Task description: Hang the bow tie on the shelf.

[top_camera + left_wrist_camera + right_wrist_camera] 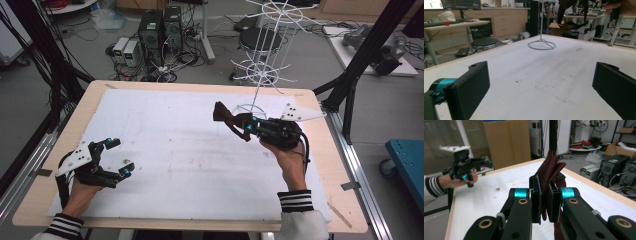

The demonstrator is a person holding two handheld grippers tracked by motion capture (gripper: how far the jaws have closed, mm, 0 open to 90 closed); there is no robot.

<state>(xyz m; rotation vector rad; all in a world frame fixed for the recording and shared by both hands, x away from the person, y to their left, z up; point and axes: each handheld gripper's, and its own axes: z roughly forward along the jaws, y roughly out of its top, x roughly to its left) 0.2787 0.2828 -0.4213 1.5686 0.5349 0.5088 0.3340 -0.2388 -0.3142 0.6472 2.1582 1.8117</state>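
A dark red cloth [225, 115] hangs off the table in my right gripper [247, 128], right of the middle and close in front of the white wire stand [258, 70]. In the right gripper view the two black pads [536, 200] press on the cloth [550, 165], which sticks up beyond them in folds. My left gripper [121, 156] sits low over the white mat [175, 145] at the front left. Its jaws stand wide apart with nothing between them [541, 82]. In the left gripper view, the cloth [565, 10] shows far off at the top.
The stand's ring base [541, 45] rests on the mat at the far right, its wire arms [277, 10] spreading overhead. The wooden table edge [70, 120] frames the mat. Computers and cables [160, 35] lie on the floor behind.
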